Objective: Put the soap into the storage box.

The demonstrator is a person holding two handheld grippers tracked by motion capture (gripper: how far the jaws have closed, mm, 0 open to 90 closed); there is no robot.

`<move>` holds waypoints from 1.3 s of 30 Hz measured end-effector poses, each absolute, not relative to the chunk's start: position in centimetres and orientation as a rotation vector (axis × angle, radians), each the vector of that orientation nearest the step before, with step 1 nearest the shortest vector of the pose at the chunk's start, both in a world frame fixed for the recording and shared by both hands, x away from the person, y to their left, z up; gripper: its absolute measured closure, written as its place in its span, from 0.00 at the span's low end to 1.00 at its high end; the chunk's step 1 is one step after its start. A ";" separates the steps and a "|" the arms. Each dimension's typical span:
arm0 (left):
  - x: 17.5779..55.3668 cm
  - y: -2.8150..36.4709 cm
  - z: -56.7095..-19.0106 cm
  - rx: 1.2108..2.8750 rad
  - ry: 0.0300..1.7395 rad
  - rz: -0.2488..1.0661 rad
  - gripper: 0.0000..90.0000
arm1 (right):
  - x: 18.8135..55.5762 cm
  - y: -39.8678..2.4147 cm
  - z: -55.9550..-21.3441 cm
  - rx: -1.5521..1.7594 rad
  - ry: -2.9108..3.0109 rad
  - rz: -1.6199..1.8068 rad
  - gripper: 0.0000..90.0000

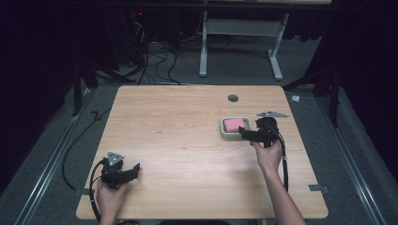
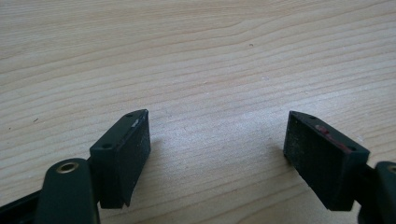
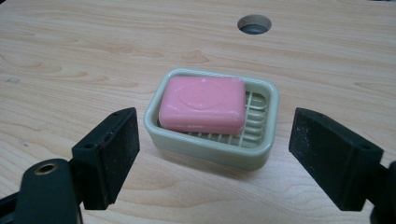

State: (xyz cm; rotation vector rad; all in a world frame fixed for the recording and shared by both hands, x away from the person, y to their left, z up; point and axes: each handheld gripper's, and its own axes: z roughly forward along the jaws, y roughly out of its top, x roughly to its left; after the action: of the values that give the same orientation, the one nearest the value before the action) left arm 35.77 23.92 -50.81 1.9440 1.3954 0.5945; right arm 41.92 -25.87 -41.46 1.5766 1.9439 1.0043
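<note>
Near the front left corner of the wooden desk (image 1: 187, 140), a person's left hand (image 1: 110, 197) holds the left gripper (image 2: 217, 156) low over bare wood, its jaws spread wide and holding nothing. Farther in, toward the right edge, the right hand (image 1: 268, 157) holds the right gripper (image 3: 215, 158), jaws wide apart and empty, just beside a pale green soap dish (image 3: 210, 149). A pink soap bar (image 3: 203, 105) lies in the dish. Beyond it, a round cable hole (image 3: 254, 23) sits near the far edge.
</note>
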 end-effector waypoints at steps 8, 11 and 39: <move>35.8 23.9 -50.8 1.944 1.395 0.595 0.26 | 40.8 -26.3 -41.4 1.553 1.945 1.015 0.19; 35.8 23.9 -50.8 1.944 1.395 0.594 0.26 | 40.2 -26.7 -41.4 1.556 1.938 1.026 0.19; 35.8 23.9 -50.8 1.944 1.395 0.595 0.26 | 37.0 -28.4 -43.1 1.570 1.938 1.048 0.20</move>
State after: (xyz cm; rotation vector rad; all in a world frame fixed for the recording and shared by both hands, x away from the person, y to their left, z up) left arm 35.77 23.92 -50.81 1.9442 1.3953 0.5948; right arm 37.00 -28.35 -43.13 1.5700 1.9385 1.0480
